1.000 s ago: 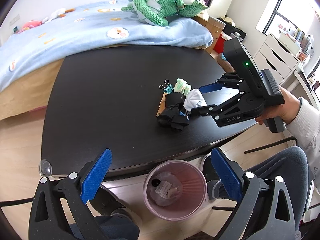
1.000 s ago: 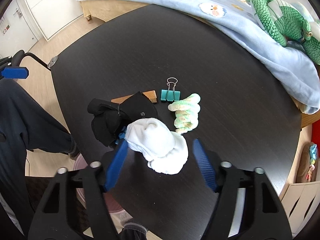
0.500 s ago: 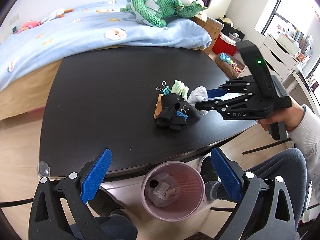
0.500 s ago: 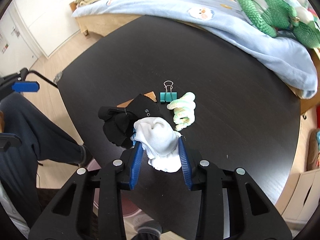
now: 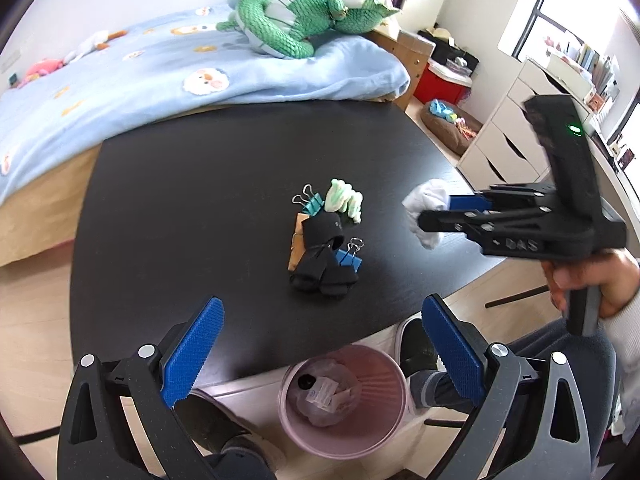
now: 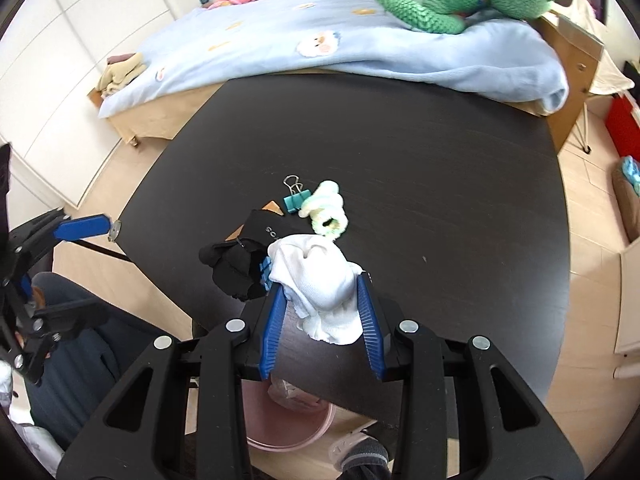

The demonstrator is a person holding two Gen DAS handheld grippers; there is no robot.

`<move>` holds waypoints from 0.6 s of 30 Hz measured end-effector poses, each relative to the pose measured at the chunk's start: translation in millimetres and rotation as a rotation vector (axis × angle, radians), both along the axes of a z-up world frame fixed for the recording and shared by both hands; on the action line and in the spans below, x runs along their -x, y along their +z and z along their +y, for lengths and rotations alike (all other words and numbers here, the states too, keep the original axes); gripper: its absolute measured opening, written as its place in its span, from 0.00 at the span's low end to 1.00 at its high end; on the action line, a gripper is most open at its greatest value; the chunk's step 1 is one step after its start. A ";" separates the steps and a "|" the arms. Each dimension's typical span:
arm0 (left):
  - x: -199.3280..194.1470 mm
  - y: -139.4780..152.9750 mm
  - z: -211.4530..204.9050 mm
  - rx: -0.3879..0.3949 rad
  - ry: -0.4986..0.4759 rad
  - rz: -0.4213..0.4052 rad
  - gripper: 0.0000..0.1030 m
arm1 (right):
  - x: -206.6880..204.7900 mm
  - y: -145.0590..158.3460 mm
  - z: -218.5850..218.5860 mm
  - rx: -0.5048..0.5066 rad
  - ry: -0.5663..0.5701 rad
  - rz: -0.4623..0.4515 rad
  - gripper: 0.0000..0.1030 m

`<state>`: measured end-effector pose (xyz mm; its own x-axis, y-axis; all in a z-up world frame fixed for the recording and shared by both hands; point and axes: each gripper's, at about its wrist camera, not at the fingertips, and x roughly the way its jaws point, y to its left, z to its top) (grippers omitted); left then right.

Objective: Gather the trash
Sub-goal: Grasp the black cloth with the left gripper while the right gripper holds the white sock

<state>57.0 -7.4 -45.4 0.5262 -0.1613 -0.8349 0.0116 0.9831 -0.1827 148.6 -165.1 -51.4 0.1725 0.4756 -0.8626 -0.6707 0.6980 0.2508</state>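
My right gripper [image 6: 322,282] is shut on a crumpled white tissue [image 6: 316,276], lifted above the black table [image 6: 440,160]; in the left wrist view the white tissue [image 5: 426,204] hangs from the right gripper [image 5: 430,216] at the table's right side. My left gripper [image 5: 320,344] stands open with nothing between its fingers, over the table's near edge. Below that edge sits a pink trash bin [image 5: 344,400] holding wrappers. On the table lie a black cloth bundle [image 5: 322,260], a pale green twisted wad [image 5: 344,200], a teal binder clip [image 5: 312,204] and a blue binder clip [image 5: 348,258].
A thin wooden piece [image 5: 297,240] lies under the black bundle. A bed with a blue blanket [image 5: 160,76] and a green plush toy [image 5: 296,20] borders the table's far side. White drawers [image 5: 516,136] stand at right. A person's legs and shoes [image 5: 420,352] flank the bin.
The right gripper closed on the white tissue, lifted it off the table and carried it right, away from the black bundle, rolling as it went. The left gripper drifted slightly.
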 end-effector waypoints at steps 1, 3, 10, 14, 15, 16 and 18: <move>-4.7 -2.2 -1.2 0.000 -0.008 0.006 0.93 | 0.8 0.9 -2.1 -0.003 -0.006 -0.001 0.35; -17.3 -8.7 -3.3 -0.005 -0.018 0.028 0.93 | 2.2 2.3 -6.3 -0.013 -0.016 0.000 0.35; -47.7 -36.5 -5.8 -0.004 -0.045 0.108 0.92 | 3.0 0.5 -16.1 -0.013 -0.030 0.005 0.35; -57.8 -47.4 -6.7 -0.014 -0.054 0.138 0.90 | 2.1 -0.3 -20.4 -0.016 -0.037 0.007 0.35; -59.5 -49.7 -6.9 -0.014 -0.058 0.144 0.86 | 1.7 -0.3 -21.1 -0.017 -0.038 0.007 0.35; -61.2 -52.2 -7.1 -0.014 -0.062 0.156 0.77 | 1.3 -0.5 -21.9 -0.018 -0.039 0.008 0.35; -63.2 -55.3 -7.2 -0.019 -0.069 0.171 0.69 | 0.9 -1.0 -22.3 -0.017 -0.039 0.008 0.35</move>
<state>120.2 -14.6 -100.7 0.3649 -0.1757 -0.9143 0.0494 0.9843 -0.1694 147.7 -187.4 -52.4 0.1845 0.4837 -0.8556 -0.6413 0.7189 0.2681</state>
